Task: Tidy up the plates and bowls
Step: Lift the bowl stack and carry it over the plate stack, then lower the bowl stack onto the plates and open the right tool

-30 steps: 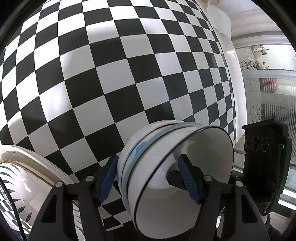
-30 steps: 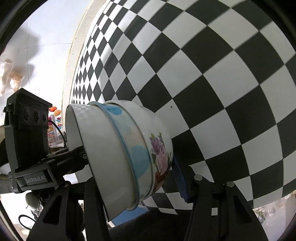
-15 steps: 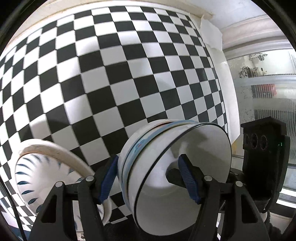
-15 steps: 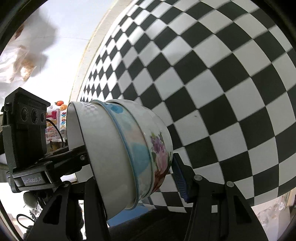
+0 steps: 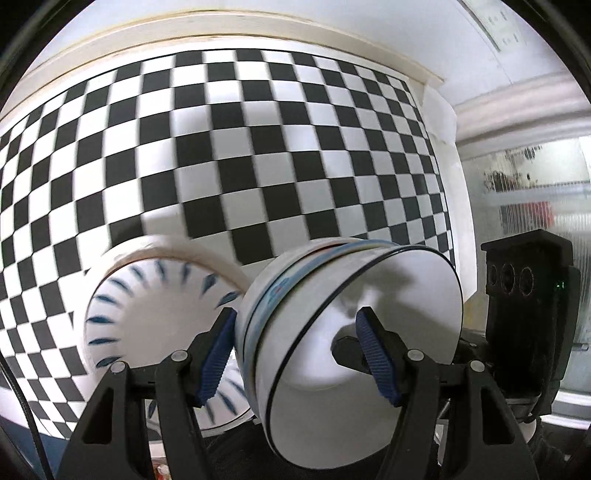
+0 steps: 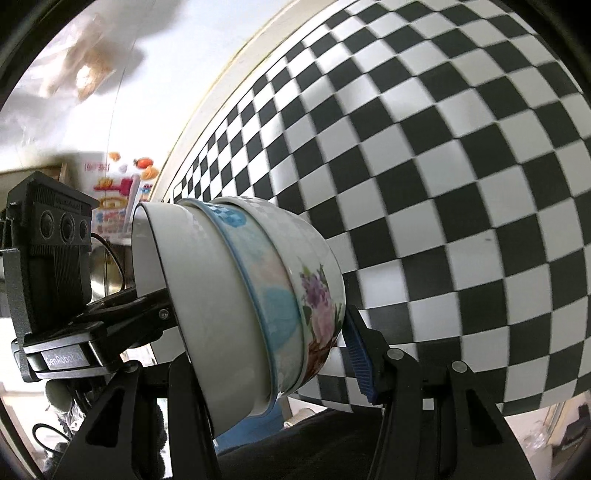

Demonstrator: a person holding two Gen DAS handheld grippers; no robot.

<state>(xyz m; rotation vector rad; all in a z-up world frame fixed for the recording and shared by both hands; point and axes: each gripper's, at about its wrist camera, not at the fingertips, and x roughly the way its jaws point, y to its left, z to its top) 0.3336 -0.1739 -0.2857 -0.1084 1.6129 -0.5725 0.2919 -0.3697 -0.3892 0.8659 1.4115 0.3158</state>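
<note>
Both grippers clamp one tilted bowl stack [image 5: 354, 332]: left gripper [image 5: 295, 354] across its wall, right gripper's [image 6: 258, 354] near finger hidden. Blurred plate [image 5: 147, 314], possibly leaf-patterned, on checkered table [image 5: 258, 147].

Home dining/kitchen area, prob. Table w/ black-white check cloth [image 5: 258, 155] up against white wall [image 5: 369, 22]. Household crockery: nested bowls [image 6: 266, 295], floral one outermost; blue-pattern plate [image 5: 155, 306]. Frosted glass door [image 5: 535, 192] on one side, colourful sticker poster [image 6: 118, 192] on the other. Bagged stuff [image 6: 85, 74] in bg, blurred.
</note>
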